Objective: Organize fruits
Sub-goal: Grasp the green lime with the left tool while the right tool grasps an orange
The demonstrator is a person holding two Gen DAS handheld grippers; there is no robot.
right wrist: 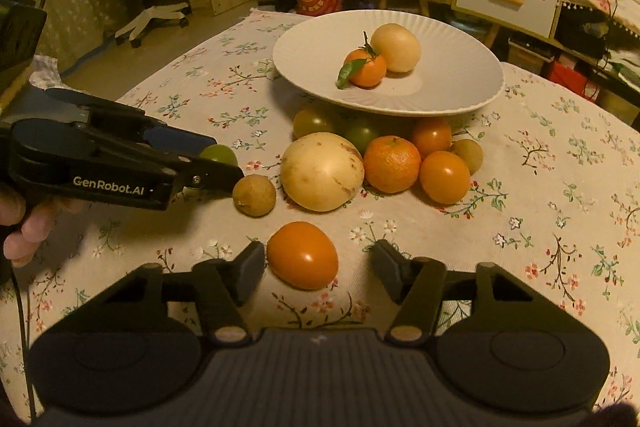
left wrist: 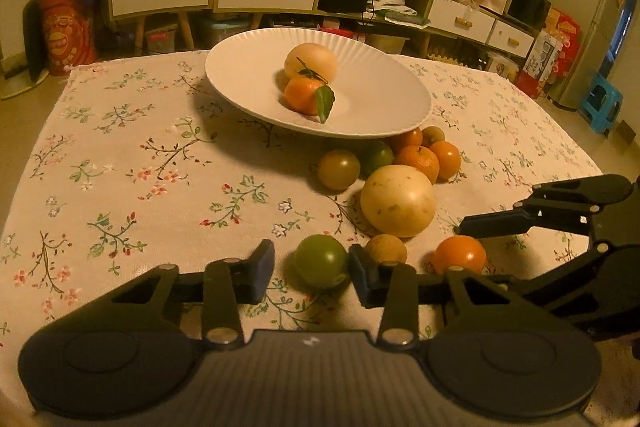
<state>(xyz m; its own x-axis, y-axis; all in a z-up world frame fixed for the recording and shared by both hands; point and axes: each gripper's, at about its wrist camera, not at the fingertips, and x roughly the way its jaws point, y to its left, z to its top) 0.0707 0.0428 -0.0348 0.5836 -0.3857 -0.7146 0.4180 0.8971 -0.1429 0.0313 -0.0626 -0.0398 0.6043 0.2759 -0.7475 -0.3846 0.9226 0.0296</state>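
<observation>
A small green fruit (left wrist: pixel 322 261) lies on the cloth between the fingers of my left gripper (left wrist: pixel 310 267). The right pad touches it and a narrow gap shows at the left pad. In the right wrist view my left gripper (right wrist: pixel 226 157) comes in from the left around that green fruit (right wrist: pixel 220 154). My right gripper (right wrist: pixel 320 261) stands open around an orange fruit (right wrist: pixel 302 255), with a wide gap on the right. The white plate (left wrist: pixel 240 87) (right wrist: pixel 304 83) holds a pale round fruit (left wrist: pixel 311 61) and a leafy mandarin (left wrist: pixel 304 95).
A big pale yellow fruit (right wrist: pixel 322 177), a small brown one (right wrist: pixel 254 195) and several orange and green fruits (right wrist: pixel 392 163) crowd the plate's near edge. A hand (right wrist: pixel 24 227) holds the left gripper. The floral tablecloth (left wrist: pixel 120 187) stretches left; cabinets stand behind.
</observation>
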